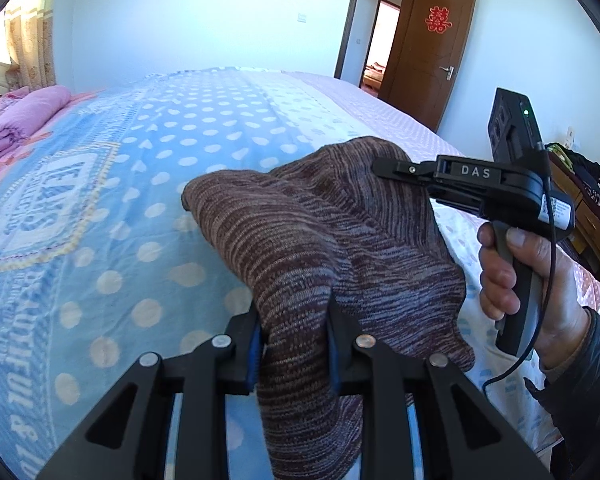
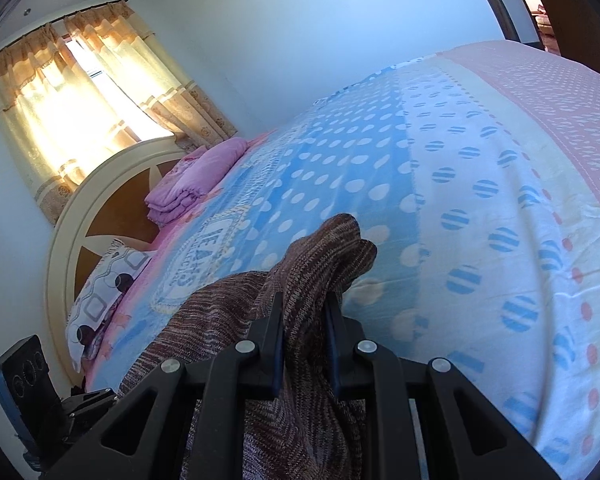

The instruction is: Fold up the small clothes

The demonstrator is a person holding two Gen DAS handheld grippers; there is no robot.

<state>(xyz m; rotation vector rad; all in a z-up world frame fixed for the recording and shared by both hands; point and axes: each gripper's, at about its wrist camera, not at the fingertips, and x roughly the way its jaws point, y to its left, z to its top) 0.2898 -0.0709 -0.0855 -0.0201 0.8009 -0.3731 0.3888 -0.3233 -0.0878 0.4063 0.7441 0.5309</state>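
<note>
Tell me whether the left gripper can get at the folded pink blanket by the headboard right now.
Probably not yet: the left gripper is shut on the brown knit garment, and the pink blanket lies far up the bed. Nothing blocks the path otherwise.

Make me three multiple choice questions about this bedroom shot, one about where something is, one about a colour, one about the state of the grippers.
1. Where does the folded pink quilt lie?
A. at the head of the bed by the headboard
B. on the floor
C. on the dresser

2. What colour is the knitted garment?
A. plain white
B. mottled brown
C. bright green

3. How do the left gripper and the right gripper stand?
A. both open and empty
B. only the left grips cloth
C. both shut on the knitted garment

Answers: 1 A, the quilt rests near the round headboard on the bed. 2 B, the knit shows brown streaked with grey. 3 C, each wrist view shows the knit pinched between its fingers.
</note>
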